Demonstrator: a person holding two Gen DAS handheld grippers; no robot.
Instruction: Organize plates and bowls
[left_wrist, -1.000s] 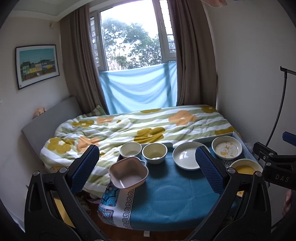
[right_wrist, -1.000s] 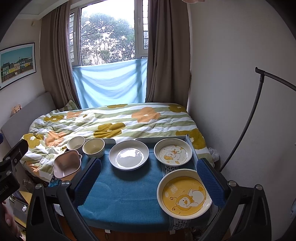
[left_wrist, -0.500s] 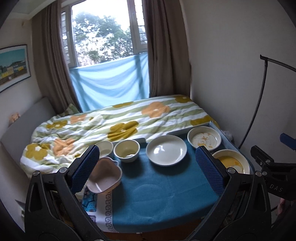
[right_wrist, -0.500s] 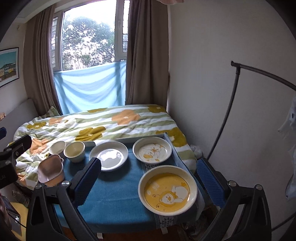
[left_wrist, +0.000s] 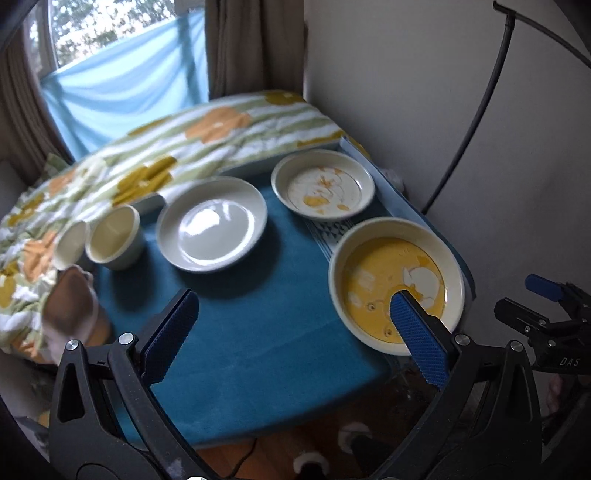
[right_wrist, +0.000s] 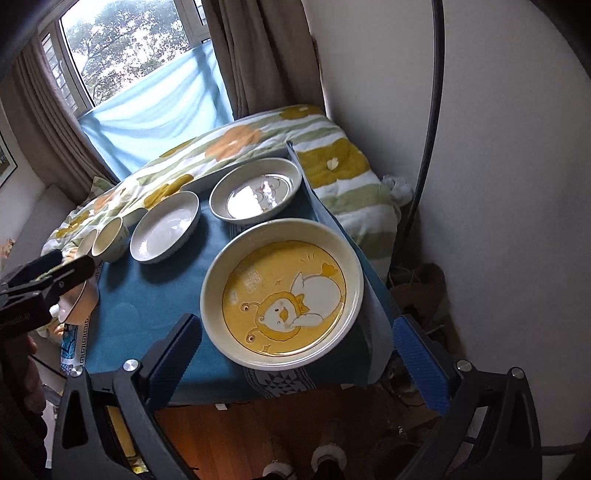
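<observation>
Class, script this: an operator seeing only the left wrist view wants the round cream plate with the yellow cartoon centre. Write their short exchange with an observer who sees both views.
Operator: The left gripper hides part of the round cream plate with the yellow cartoon centre. Anything lying in it?
Observer: No. The right wrist view shows it whole and bare.
Operator: Is the right gripper open?
Observer: Yes, open, with one finger showing on either side of the plate and no contact visible.

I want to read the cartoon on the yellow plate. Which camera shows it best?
The right wrist view: the yellow plate lies whole and sharp between the open fingers. In the left wrist view, a blue finger pad covers part of it and the picture blurs.
</observation>
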